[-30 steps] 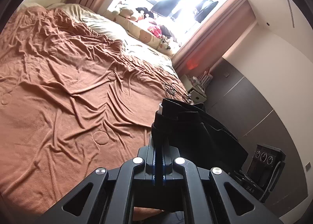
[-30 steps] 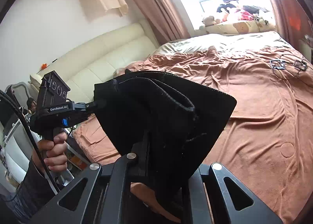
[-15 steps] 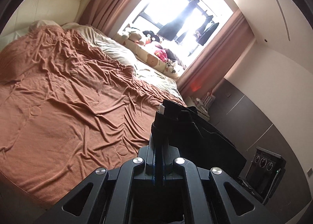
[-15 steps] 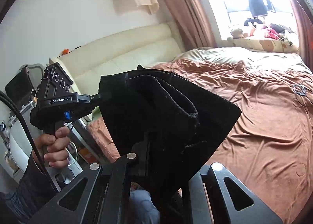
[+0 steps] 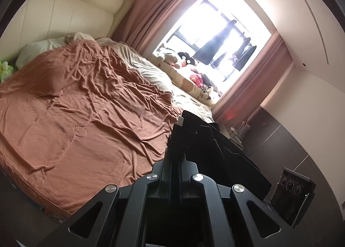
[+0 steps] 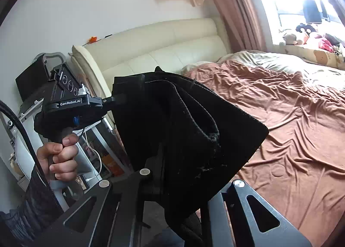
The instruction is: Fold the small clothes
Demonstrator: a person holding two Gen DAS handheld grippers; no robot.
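- The black garment (image 6: pixel 183 139) hangs in the air, stretched between the two grippers, above the near edge of the bed (image 5: pixel 75 121); none of it rests on the brown blanket (image 6: pixel 291 128).
- The left gripper (image 5: pixel 174 139) has its jaws pressed together on one corner of the cloth, a thick bunch of the hem standing up between the pads at about 12 o'clock from the gripper body in the left wrist view.
- In the right wrist view that same left gripper (image 6: pixel 120 99) shows at about 10 o'clock, pinching the upper left corner of the garment, with a hand (image 6: pixel 59 156) wrapped round its handle below.
- The right gripper (image 6: pixel 163 160) is clamped on the cloth too: the fabric drapes over and hides its fingertips, so the grip is read from the cloth hanging taut from that spot.
- From the right gripper the garment spreads upward and out to 2 o'clock, ending in a pointed corner; it looks doubled over, with an inner layer and seam visible.
- Progress, as a judgement: the piece seems picked up and perhaps folded once in the air, yet it is not laid down or squared off.
- Still left, I judge: lowering it flat onto the blanket, finishing the fold, and letting go.
- The open stretch of blanket lies at 9 to 10 o'clock in the left wrist view, well apart from the cloth.
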